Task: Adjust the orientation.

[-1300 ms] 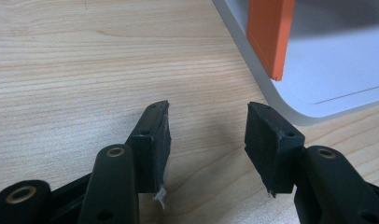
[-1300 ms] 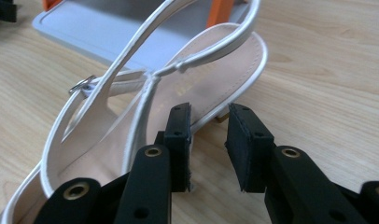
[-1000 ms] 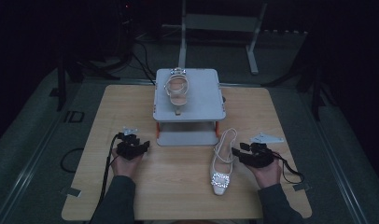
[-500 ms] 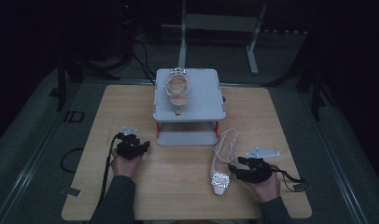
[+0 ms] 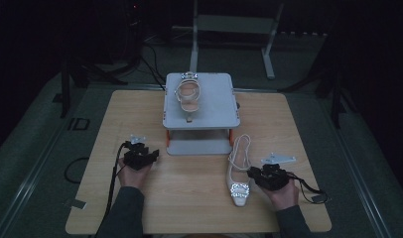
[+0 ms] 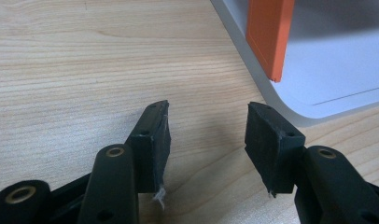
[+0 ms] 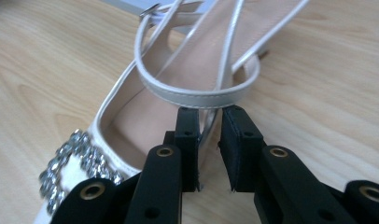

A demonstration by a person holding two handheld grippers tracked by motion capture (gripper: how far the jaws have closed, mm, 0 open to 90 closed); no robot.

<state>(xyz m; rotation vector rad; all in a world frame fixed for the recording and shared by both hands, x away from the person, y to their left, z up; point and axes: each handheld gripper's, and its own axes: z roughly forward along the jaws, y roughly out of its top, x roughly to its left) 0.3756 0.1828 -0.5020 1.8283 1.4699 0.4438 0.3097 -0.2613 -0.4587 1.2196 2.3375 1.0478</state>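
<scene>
Right gripper view has my right gripper closing its jaws onto the side edge of the sandal lying just beside the shelf. Left gripper stands open, empty. Thin edge could slip free when lifted.

On your wooden counter stands a grey two-level shelf at the far middle. A white sandal lies flat just beside it, near the right.
</scene>
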